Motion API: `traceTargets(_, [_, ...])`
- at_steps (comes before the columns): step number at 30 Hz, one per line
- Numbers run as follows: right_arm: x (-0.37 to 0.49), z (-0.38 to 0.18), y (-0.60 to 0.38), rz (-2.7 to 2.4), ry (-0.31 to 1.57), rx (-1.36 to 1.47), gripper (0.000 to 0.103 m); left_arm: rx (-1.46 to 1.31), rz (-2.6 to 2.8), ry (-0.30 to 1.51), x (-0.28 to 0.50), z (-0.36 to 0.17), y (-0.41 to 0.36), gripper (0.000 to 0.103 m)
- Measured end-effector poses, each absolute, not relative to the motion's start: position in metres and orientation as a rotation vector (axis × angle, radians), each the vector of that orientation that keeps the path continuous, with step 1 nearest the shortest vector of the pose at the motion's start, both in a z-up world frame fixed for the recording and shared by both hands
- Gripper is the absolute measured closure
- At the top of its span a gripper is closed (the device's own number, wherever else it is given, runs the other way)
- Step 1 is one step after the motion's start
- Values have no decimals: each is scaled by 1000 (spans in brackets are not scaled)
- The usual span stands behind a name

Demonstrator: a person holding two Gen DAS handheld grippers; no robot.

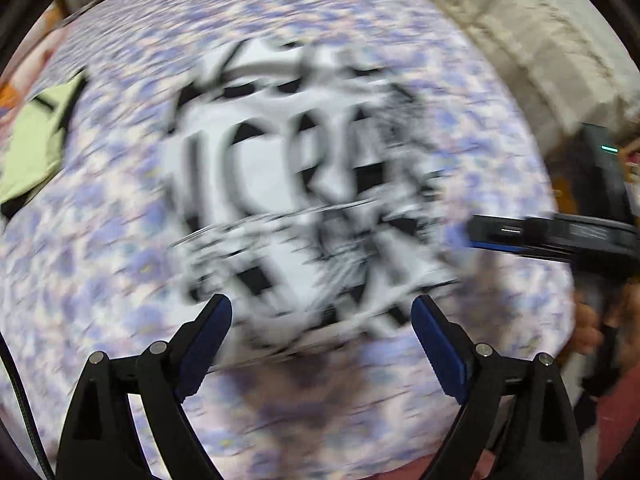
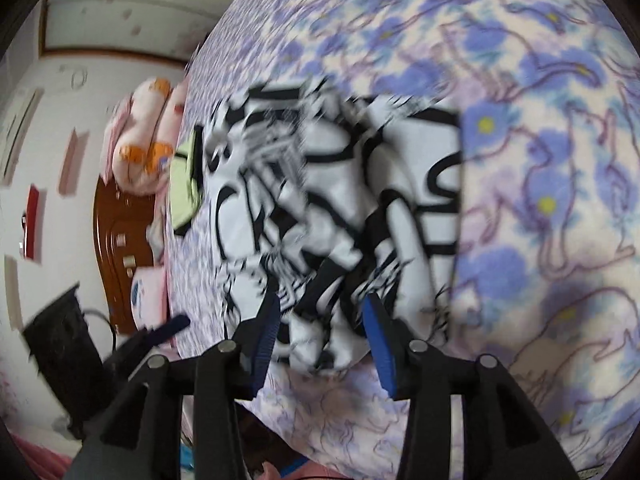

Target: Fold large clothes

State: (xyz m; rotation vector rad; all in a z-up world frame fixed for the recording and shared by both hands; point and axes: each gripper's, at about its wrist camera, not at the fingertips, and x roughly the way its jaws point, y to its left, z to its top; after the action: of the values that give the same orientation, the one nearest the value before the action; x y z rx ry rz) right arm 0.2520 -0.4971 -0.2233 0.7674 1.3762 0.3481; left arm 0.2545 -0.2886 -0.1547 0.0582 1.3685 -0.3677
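Observation:
A white garment with bold black print (image 1: 288, 208) lies on a bed covered by a purple flowered sheet (image 1: 100, 240). The left wrist view is blurred by motion. My left gripper (image 1: 320, 320) is open and empty, just above the garment's near edge. In the right wrist view the garment (image 2: 340, 200) lies bunched and partly folded. My right gripper (image 2: 320, 316) is open, its blue pads on either side of a raised fold at the garment's near end, not closed on it. The right gripper also shows at the right in the left wrist view (image 1: 520, 236).
A light green garment (image 1: 32, 148) lies at the bed's left side; it also shows in the right wrist view (image 2: 184, 184). A beige quilted blanket (image 1: 520, 20) is at the far right. Pink pillows (image 2: 144, 136) and a wooden headboard (image 2: 120, 248) stand at the bed's end.

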Motion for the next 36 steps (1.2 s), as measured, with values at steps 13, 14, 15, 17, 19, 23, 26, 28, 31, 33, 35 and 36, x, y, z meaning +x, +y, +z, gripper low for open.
traceTargets(13, [260, -233, -441, 312, 1455, 519, 53, -103, -41, 1675, 267, -240, -182, 13])
traceTargets(14, [261, -231, -440, 319, 1453, 510, 53, -155, -44, 1683, 266, -242, -176, 13])
traceTargets(15, [261, -230, -436, 330, 1456, 499, 53, -186, -48, 1690, 265, -244, -172, 13])
traceTargets(17, [265, -234, -428, 348, 1485, 495, 53, -214, -56, 1694, 265, -247, -167, 13])
traceTargets(19, [266, -239, -423, 339, 1512, 468, 53, -246, -80, 1691, 263, -249, -163, 13])
traceTargets(23, [271, -259, -407, 325, 1576, 414, 55, -313, -140, 1671, 261, -257, -152, 13])
traceTargets(26, [275, -272, -404, 256, 1595, 374, 84, -349, -174, 1657, 263, -264, -148, 13])
traceTargets(28, [274, -276, -408, 248, 1589, 426, 86, -376, -186, 1656, 267, -268, -146, 13])
traceTargets(31, [267, -268, -419, 222, 1518, 472, 90, -393, -198, 1654, 271, -268, -145, 14])
traceTargets(33, [258, -259, -432, 183, 1463, 521, 92, -388, -207, 1638, 273, -264, -147, 18])
traceTargets(35, [251, -250, -448, 150, 1425, 554, 93, -367, -209, 1633, 275, -259, -150, 22])
traceTargets(36, [246, -245, -453, 135, 1405, 565, 93, -359, -209, 1633, 277, -258, -152, 24])
